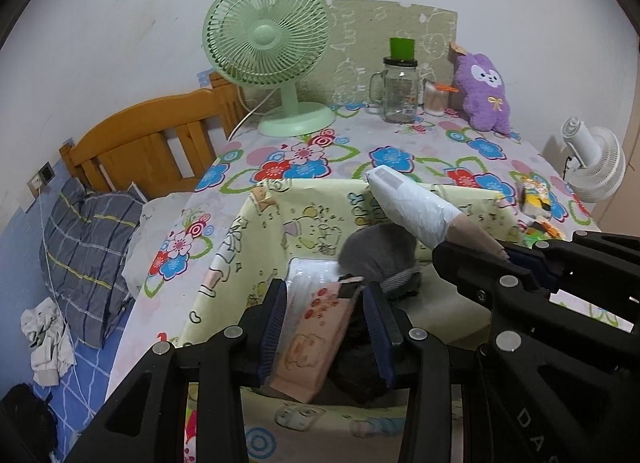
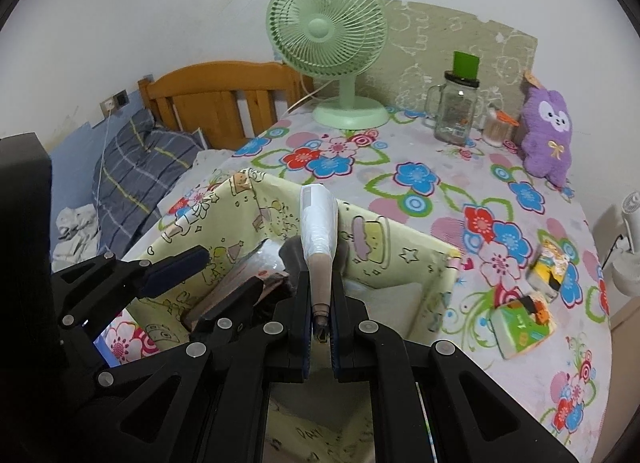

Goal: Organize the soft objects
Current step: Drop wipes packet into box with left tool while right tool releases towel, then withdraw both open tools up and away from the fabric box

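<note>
I counted two fans, one green [image 2: 326,29], one white [image 1: 596,167], one purple plush [image 2: 548,135], one glass jar [image 2: 454,111], one yellow box [image 2: 384,247], two tissue packs [image 2: 524,327], my two grippers [image 1: 326,295].

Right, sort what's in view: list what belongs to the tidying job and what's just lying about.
Job:
- left gripper, shut on the pink packet
- right gripper, shut on the plastic-wrapped roll
- yellow patterned box
- grey soft item in the box
- purple plush
- small packets on the cloth

Lying about:
- green fan
- glass jar
- white fan
- pillow
</note>
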`<state>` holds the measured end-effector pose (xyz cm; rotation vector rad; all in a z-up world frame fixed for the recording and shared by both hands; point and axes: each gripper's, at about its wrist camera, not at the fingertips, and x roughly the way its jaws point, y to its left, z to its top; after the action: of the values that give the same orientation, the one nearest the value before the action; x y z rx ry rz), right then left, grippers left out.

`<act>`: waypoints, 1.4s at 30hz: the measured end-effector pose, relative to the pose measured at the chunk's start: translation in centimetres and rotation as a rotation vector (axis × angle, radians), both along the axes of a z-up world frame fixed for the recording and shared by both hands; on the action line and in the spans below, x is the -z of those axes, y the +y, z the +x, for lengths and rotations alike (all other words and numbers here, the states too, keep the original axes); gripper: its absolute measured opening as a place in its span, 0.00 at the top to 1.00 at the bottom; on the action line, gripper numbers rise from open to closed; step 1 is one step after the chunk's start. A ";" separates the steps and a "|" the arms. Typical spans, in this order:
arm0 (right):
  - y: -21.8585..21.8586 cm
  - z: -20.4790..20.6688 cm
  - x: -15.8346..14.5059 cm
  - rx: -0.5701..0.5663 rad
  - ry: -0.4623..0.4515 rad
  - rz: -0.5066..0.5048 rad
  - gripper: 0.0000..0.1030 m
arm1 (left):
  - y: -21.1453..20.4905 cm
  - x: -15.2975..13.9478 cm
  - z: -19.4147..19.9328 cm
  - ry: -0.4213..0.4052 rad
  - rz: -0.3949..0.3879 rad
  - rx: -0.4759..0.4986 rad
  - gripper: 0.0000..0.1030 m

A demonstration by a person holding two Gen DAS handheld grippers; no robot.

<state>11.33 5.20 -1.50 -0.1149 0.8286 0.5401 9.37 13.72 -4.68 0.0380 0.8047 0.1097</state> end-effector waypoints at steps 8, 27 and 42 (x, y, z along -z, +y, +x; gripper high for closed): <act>1.5 0.8 0.6 -0.033 0.024 0.002 0.90 | 1.4 0.7 0.5 0.020 -0.012 -0.026 0.60; -0.2 0.6 0.2 0.001 0.033 0.035 0.22 | 0.6 -0.3 -0.8 0.023 -0.031 -0.012 0.20; -3.8 -1.3 -2.3 0.070 -0.004 0.074 0.16 | -2.3 -2.7 -2.2 -0.036 -0.030 0.017 0.05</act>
<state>10.03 1.40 0.75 -0.0187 0.8048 0.5036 7.16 11.38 -2.02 0.0140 0.7695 0.0821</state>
